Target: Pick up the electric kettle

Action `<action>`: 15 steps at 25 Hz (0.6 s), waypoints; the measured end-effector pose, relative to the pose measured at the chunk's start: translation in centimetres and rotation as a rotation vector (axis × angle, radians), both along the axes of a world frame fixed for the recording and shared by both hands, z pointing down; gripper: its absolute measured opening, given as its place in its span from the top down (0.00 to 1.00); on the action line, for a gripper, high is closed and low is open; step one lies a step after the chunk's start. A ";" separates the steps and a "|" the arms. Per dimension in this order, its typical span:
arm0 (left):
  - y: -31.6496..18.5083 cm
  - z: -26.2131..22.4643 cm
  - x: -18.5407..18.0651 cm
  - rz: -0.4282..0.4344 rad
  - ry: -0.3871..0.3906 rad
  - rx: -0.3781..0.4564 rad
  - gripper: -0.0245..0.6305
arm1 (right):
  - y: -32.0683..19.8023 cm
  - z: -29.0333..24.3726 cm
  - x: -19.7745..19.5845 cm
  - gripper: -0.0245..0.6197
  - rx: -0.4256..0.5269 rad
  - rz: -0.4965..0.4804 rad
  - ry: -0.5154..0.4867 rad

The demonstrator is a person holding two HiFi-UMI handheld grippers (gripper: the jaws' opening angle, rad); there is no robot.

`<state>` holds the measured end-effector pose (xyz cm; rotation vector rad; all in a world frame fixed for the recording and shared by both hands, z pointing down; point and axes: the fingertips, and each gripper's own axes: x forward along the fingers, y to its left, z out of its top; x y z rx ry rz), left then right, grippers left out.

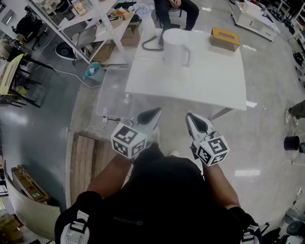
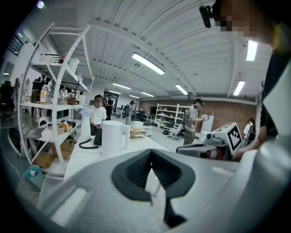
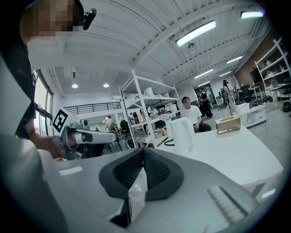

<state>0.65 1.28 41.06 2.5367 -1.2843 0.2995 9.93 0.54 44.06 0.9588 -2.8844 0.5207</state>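
Observation:
A white electric kettle [image 1: 175, 46] stands upright with its handle to the right, at the far side of a white table [image 1: 209, 81]. It also shows in the left gripper view [image 2: 113, 138] and the right gripper view [image 3: 181, 135]. Both grippers hover side by side, short of the table's near edge and well apart from the kettle. My left gripper [image 1: 155, 112] [image 2: 151, 151] has its jaws together with nothing in them. My right gripper [image 1: 190, 116] [image 3: 143, 149] is shut and empty too.
A black cable [image 1: 151, 44] lies left of the kettle, and a wooden tissue box [image 1: 225, 38] sits at the table's far right. A person sits behind the table [image 1: 176, 9]. A white shelf rack [image 1: 90, 28] and a clear bin [image 1: 112, 95] stand to the left.

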 end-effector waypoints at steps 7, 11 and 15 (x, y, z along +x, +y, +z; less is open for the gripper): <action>-1.7 0.4 -1.1 0.009 0.012 -0.010 0.96 | -1.4 0.4 -1.2 0.95 -0.016 0.003 0.016; -2.9 0.8 -1.9 0.011 0.012 -0.018 0.96 | -2.5 0.7 -1.9 0.95 -0.024 0.009 0.021; -4.3 1.2 -2.8 0.012 0.005 -0.027 0.96 | -3.9 1.0 -2.9 0.95 -0.034 0.009 0.028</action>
